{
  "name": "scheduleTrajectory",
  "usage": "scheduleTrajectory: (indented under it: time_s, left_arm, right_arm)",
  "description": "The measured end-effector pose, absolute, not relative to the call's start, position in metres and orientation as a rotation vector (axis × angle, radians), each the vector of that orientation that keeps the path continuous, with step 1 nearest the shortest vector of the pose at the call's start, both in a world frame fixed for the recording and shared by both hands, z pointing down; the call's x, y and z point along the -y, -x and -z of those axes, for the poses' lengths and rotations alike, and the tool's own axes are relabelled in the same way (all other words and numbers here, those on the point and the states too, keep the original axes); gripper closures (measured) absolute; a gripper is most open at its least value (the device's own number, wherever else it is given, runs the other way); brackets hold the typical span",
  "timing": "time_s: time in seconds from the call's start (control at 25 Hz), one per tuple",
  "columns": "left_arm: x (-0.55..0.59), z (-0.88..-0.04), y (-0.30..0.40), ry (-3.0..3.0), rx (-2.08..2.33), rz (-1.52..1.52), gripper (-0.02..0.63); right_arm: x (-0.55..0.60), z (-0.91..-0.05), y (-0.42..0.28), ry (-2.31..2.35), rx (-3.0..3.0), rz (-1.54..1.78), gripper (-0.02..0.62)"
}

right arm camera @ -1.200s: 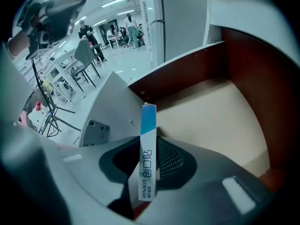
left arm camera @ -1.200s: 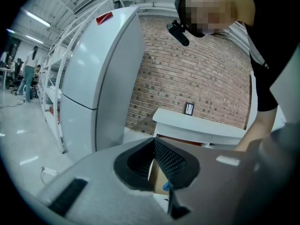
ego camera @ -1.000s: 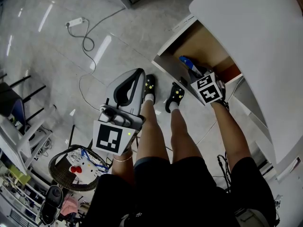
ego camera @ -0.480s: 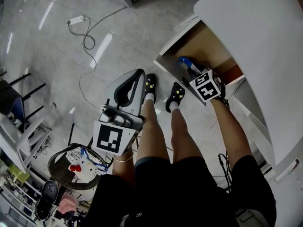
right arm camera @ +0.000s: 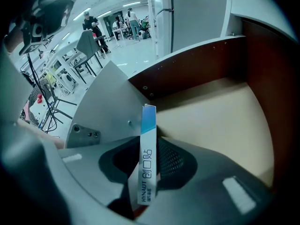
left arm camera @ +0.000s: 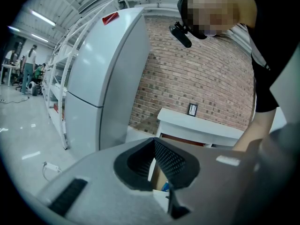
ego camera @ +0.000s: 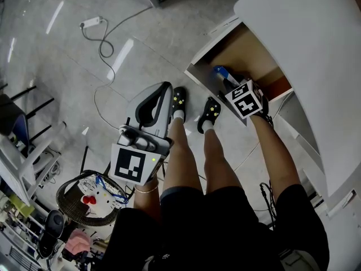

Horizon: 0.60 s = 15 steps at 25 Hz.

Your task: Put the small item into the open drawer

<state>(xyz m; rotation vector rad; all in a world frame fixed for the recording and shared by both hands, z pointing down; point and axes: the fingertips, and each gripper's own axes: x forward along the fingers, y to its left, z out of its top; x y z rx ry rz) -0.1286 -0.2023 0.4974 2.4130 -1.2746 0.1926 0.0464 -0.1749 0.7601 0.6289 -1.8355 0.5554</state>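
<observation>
The small item is a slim blue-and-white box [right arm camera: 147,139]. My right gripper [right arm camera: 149,172] is shut on it, pads pressing both flat sides. The box points down into the open wooden drawer [right arm camera: 187,74], above its pale floor. In the head view the right gripper [ego camera: 227,81] hangs over the drawer [ego camera: 207,83] near its front left corner, and the blue end of the box [ego camera: 220,71] sticks out past the jaws. My left gripper [ego camera: 163,87] is held low beside the person's legs, away from the drawer. Its tips [left arm camera: 153,142] meet with nothing between them.
A white desk top [ego camera: 304,38] overhangs the drawer. The person's legs and black shoes [ego camera: 209,112] stand just left of it. A power strip with its cable [ego camera: 90,26] lies on the grey floor. A wicker basket [ego camera: 70,205] of items stands at the lower left.
</observation>
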Motion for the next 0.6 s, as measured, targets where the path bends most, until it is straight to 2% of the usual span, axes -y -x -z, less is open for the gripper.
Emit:
scheduleTrajectory:
  time_s: [0.6]
  left_arm:
    - [0.199,-0.495,0.127,-2.42,1.271,-0.19,0.609]
  right_arm:
    - [0.177,-0.75,-0.044,-0.65,1.847,-0.536,0.436]
